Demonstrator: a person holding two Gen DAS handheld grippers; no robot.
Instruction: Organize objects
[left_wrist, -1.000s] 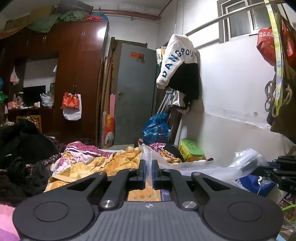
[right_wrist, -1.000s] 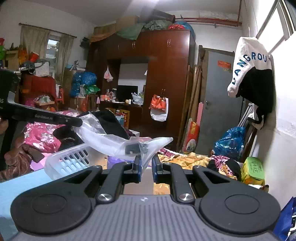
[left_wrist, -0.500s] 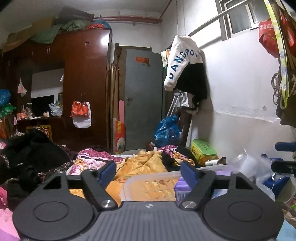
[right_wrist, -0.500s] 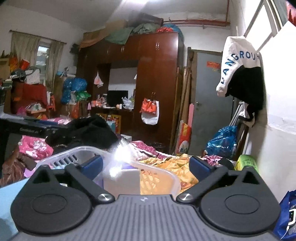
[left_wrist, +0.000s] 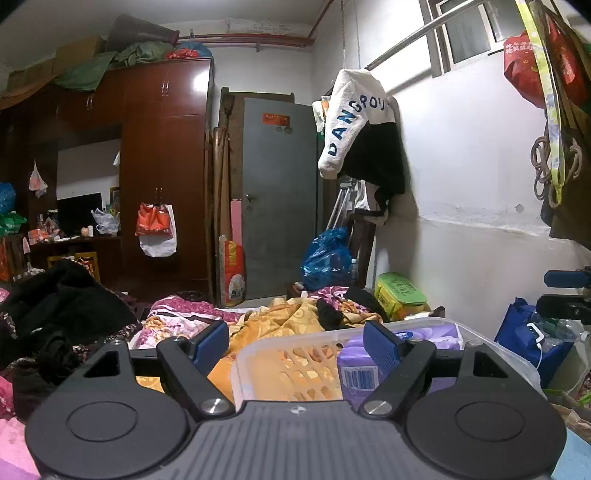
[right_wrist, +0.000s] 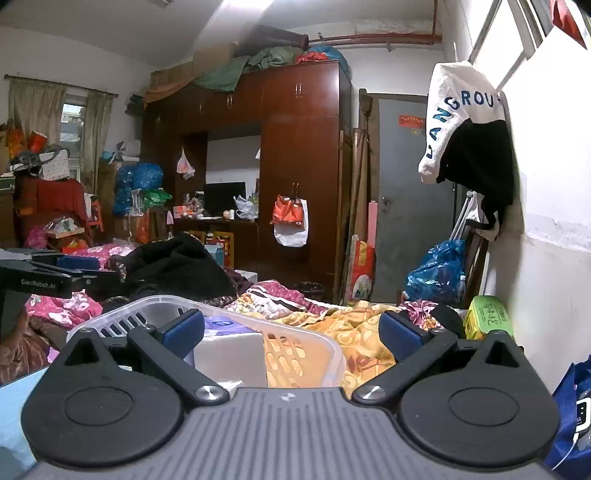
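**A:** What worries you from here?

**B:** Mostly the basket (left_wrist: 295, 354). It sits straight ahead of both sets of tongs, on what looks like a light blue surface (right_wrist: 14, 398) with the bed (left_wrist: 295, 314) behind it, and it's a light, translucent plastic thing. Nudge the near rim with a pad and I'd expect it to slide or tip toward the bedding.

**A:** And what's inside it?

**B:** A purple packet (left_wrist: 354, 365) stands against the right-hand wall in the left wrist view, with something white beside it in the right wrist view. I can't tell from these angles whether that white thing is a box or a bag. If it's soft film, closing on it carelessly could drag the packet up with it.

**A:** Are the tongs holding anything?

**B:** No. The left tongs (left_wrist: 295, 343) stand wide apart with only the basket's rim showing through the gap, and nothing pressed by either pad. The right tongs (right_wrist: 291, 336) are spread wider and are just as empty.

**A:** Pose?

**B:** Both point nearly level, dipped slightly toward the basket, side by side. The right tongs' tips show at the right edge of the left view, and the left tongs show at the left edge of the right view, so the two are close. That's the other risk: reaching in together, they could knock each other over the basket.
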